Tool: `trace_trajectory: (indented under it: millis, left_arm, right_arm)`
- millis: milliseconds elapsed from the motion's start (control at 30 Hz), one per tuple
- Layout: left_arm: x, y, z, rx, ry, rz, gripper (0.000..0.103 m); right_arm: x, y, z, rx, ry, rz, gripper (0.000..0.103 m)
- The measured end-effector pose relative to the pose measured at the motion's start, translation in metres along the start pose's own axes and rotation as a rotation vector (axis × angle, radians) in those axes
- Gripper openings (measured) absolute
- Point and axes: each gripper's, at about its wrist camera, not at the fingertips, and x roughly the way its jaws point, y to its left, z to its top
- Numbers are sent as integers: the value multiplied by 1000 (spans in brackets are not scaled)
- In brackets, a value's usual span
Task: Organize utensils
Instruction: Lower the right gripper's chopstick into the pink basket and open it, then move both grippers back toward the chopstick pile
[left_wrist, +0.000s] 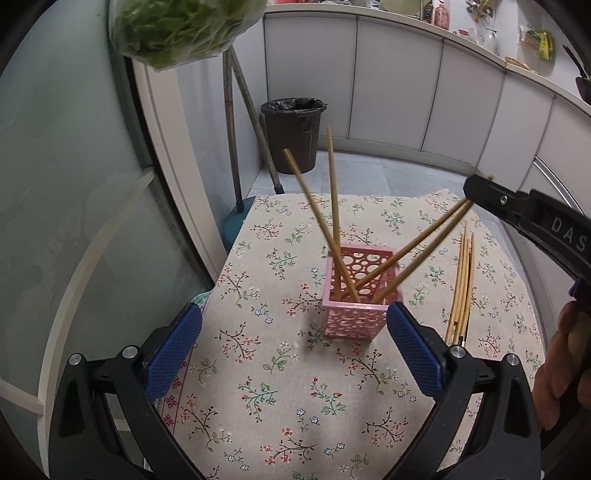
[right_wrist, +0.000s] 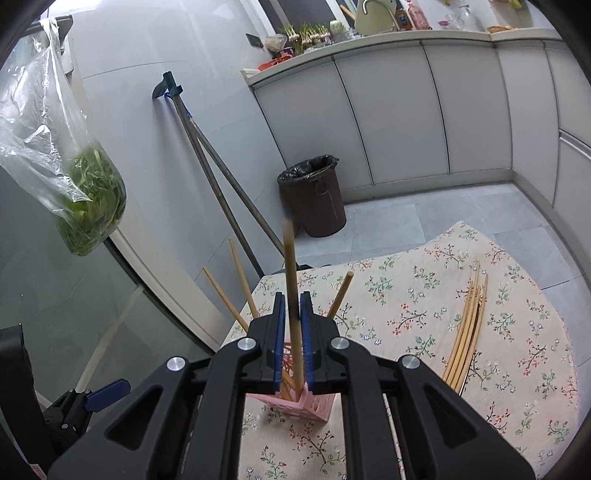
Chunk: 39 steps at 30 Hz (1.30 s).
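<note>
A pink perforated holder (left_wrist: 357, 295) stands on the floral tablecloth (left_wrist: 295, 406) with several wooden chopsticks (left_wrist: 334, 206) leaning in it. My left gripper (left_wrist: 293, 349) is open and empty, just in front of the holder. My right gripper (right_wrist: 291, 325) is shut on one chopstick (right_wrist: 290, 266) whose lower end reaches into the holder (right_wrist: 314, 402); it shows in the left wrist view (left_wrist: 484, 190) at the upper right. A bundle of loose chopsticks (left_wrist: 461, 280) lies on the cloth right of the holder, also in the right wrist view (right_wrist: 467, 328).
A dark trash bin (left_wrist: 293, 134) stands on the floor beyond the table, with mop handles (left_wrist: 231, 122) leaning on the wall. A plastic bag of greens (right_wrist: 88, 199) hangs at left. White cabinets (left_wrist: 399, 88) run along the back. The table's far edge (left_wrist: 351, 195) is close behind the holder.
</note>
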Motion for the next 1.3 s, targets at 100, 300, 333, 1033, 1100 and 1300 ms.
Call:
trace_trajectory:
  millis: [100,300,333,1033,1100,1300]
  left_arm:
    - [-3,-3,0,6,-8,-8,96]
    - [-10,-12,-2,25,-23,-24,96]
    - [-11,-13,-2,29,-25,-28,96]
    - [-29,-82,-20,155,-30,-104,96]
    - [-28,-93,-22,169,-25,-115,96]
    - [-22,-128,-28,235,-3,-142,96]
  right_arm:
    - [-7,-1,4,-5,-4,12,18]
    - [-35,-4,14,-19,-37,24,35]
    - [-40,-6,16,-19,-39,21,37]
    - [-123,-102,0,-96,53,-277,88]
    - [-124,-113,-4,-92,82,-308,88]
    - [-135,-156,-12,-36,137,-371,88]
